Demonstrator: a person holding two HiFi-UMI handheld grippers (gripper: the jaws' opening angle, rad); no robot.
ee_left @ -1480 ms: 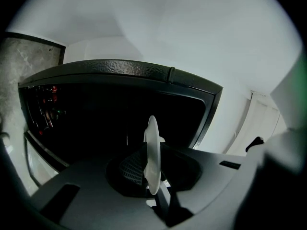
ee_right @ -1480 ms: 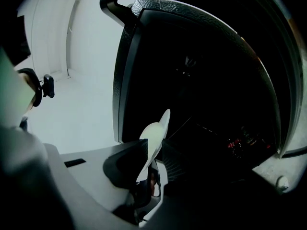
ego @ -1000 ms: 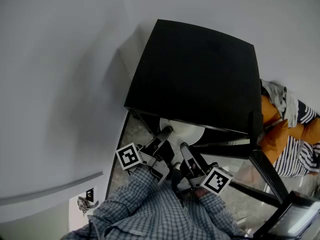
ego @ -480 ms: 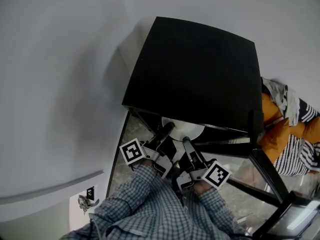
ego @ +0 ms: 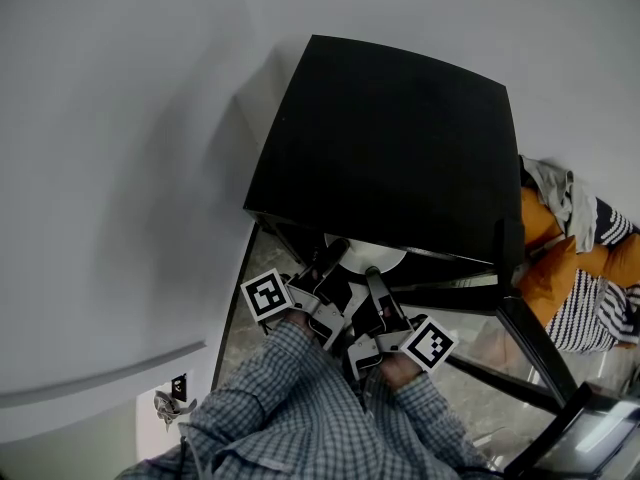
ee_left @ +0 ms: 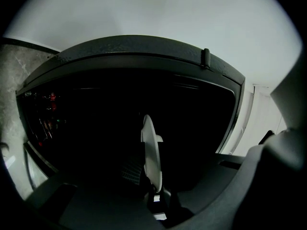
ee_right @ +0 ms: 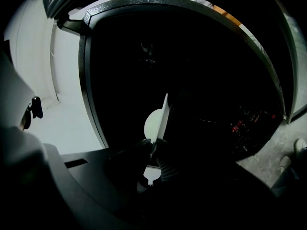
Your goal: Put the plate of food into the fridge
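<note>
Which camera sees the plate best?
Left gripper view: the plate stands out white, edge-on, against the dark fridge. The right gripper view shows it edge-on too; the head view, a sliver under the fridge's top.

Holds white plate (ego: 374, 257) under black fridge's (ego: 390, 138) front edge with left tool (ego: 334, 255) and right tool (ego: 373, 279), having just closed the right jaws further on its rim.

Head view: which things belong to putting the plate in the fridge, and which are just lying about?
Job: plate; fridge; left claw, gripping the plate; right claw, jaws just been closing on the plate.
Lying about: orange cloth; striped cloth; grey cloth.
</note>
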